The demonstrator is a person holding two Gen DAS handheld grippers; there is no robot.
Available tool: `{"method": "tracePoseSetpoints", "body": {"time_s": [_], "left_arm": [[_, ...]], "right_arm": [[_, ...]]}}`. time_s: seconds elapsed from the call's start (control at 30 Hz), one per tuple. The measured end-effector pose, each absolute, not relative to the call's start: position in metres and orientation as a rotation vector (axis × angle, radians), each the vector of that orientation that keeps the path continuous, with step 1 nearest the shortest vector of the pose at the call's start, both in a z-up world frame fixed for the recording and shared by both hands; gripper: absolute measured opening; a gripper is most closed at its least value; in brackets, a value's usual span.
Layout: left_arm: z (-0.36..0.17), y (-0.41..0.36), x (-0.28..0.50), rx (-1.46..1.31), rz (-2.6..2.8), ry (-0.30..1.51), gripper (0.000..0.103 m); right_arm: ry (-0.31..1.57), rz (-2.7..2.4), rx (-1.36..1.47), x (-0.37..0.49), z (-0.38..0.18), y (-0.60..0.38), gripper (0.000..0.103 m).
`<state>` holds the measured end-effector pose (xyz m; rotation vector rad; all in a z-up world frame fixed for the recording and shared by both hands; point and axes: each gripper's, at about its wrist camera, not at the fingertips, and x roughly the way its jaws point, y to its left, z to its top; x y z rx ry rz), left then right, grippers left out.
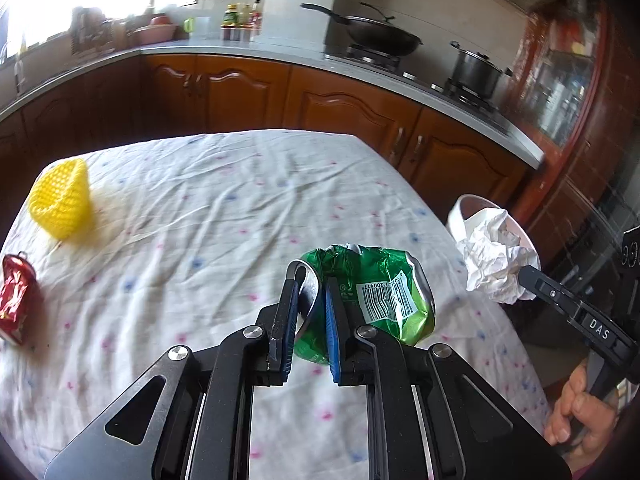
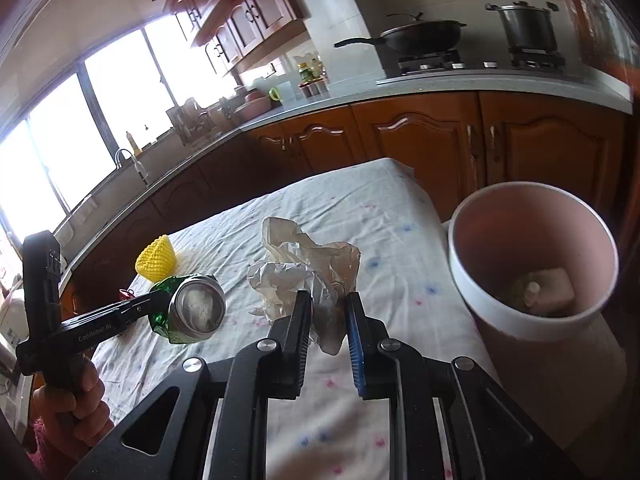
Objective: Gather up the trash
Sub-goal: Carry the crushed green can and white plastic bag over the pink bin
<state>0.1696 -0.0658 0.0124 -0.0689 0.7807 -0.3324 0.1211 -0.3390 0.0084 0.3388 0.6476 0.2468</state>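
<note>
We carry both loads over the table [image 2: 384,216]: left tool [image 1: 310,276] clamps the green can [image 1: 380,292], right tool [image 2: 329,300] pinches crumpled paper [image 2: 304,276] (bin [image 2: 472,312] beside); release only above its rim.

glossy crumpled metal can [image 1: 372,292], matt crinkled paper wad [image 2: 296,280], wrinkled cloth table cover [image 1: 224,208]

"DAS" is printed on the right gripper [image 1: 524,276]; "GenRobot AI" on the left gripper [image 2: 160,300]; barcode digits "200417" on the green can [image 1: 380,296].
</note>
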Motion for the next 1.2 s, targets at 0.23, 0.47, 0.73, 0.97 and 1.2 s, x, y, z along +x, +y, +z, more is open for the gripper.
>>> {"method": "tracePoseSetpoints", "body": {"time_s": [0.23, 0.47, 0.73, 0.97, 1.2], "left_arm": [[0.016, -0.094, 0.168, -0.043, -0.37, 0.78, 0.012], [0.025, -0.121, 0.17, -0.02, -0.407, 0.769, 0.011], [0.035, -0.154, 0.174, 0.009, -0.454, 0.752, 0.011], [0.043, -0.179, 0.18, 0.017, -0.495, 0.741, 0.011], [0.049, -0.202, 0.186, 0.026, -0.523, 0.73, 0.011]], "right_arm": [[0.624, 0.204, 0.371, 0.101, 0.01, -0.367, 0.018], [0.603, 0.169, 0.406, 0.094, 0.011, -0.39, 0.018], [0.574, 0.123, 0.424, 0.083, 0.016, -0.415, 0.018], [0.552, 0.072, 0.442, 0.078, 0.02, -0.44, 0.018], [0.543, 0.022, 0.451, 0.076, 0.021, -0.46, 0.018]]}}
